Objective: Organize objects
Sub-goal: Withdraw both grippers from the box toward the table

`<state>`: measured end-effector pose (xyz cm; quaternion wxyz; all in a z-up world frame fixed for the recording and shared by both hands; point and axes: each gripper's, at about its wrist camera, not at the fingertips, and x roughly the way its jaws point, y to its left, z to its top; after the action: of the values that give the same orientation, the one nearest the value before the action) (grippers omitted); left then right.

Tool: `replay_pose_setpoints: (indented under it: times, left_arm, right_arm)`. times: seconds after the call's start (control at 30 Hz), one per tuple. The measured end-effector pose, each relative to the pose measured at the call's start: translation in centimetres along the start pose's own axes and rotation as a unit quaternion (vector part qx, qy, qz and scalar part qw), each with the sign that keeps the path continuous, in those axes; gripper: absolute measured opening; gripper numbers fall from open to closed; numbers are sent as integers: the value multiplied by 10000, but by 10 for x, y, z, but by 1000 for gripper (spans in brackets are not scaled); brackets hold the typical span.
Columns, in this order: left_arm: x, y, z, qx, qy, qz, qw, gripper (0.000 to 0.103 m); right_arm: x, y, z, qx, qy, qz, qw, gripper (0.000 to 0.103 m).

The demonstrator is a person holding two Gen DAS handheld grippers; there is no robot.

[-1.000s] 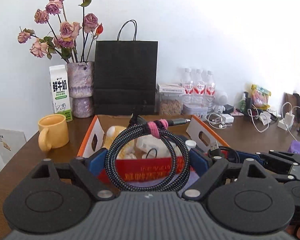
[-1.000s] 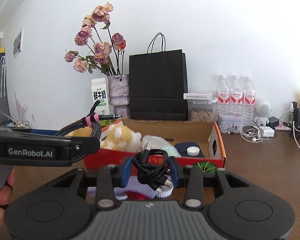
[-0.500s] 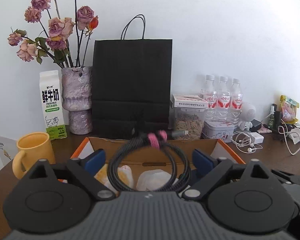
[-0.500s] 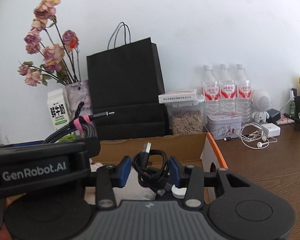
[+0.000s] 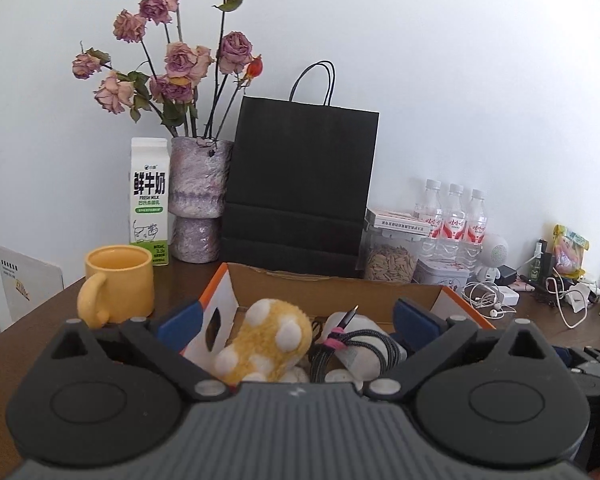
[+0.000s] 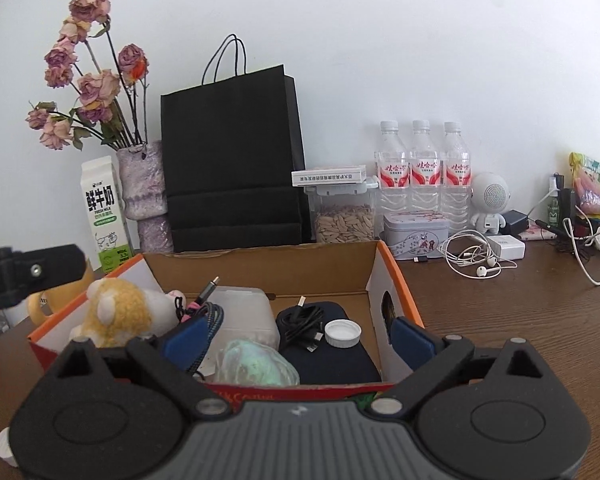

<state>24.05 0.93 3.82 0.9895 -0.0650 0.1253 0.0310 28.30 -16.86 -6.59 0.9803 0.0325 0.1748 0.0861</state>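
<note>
A cluttered brown desk (image 6: pixel 520 320) against a white wall holds an open cardboard box (image 6: pixel 374 276), with a black bag (image 6: pixel 232 160), a vase (image 5: pixel 198 200) of dried roses, a milk carton (image 5: pixel 149 200) and water bottles (image 6: pixel 422 168) behind it. Both grippers hang over the near edge of the box, empty: the left gripper (image 5: pixel 296 318) has its jaws spread wide, and the right gripper (image 6: pixel 298 334) is likewise spread. A braided cable (image 5: pixel 352 344), bound with a pink tie, lies in the box just beside a plush toy (image 5: pixel 266 344); a thin black cable (image 6: pixel 302 322) rests on a dark case (image 6: pixel 328 356) beside a white cap (image 6: pixel 343 333). The braided coil appears to sit loosely on top of a white pack (image 6: pixel 246 312), so it could spring or slide if the box is nudged. The yellow mug (image 5: pixel 118 284) stands near the left gripper's outer finger, and a careless sideways pull-back might clip it.
</note>
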Motion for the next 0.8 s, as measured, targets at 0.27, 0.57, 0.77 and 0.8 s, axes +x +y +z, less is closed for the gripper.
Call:
replay_pose_setpoints:
  times: [0.27,0.57,0.77,0.8]
  left_arm:
    - [-57,42,-24,148,748,27,9971,103]
    - [-95,69,-55,470,1438,120,9884,103]
    - [-107,83,-65,237,1583,254,9868,103]
    - [-108,85,-66,216,1592,271,9866,103]
  right_arm:
    - [-71,24,-24,-438,-27,428,9981,100]
    - [-103,64,-65,-692,1002,1030,9872,99]
    - [-85,94,-72,-749,1424,1064,9812,87]
    - [-79,98,-71,-744,1482,1053,9805,82]
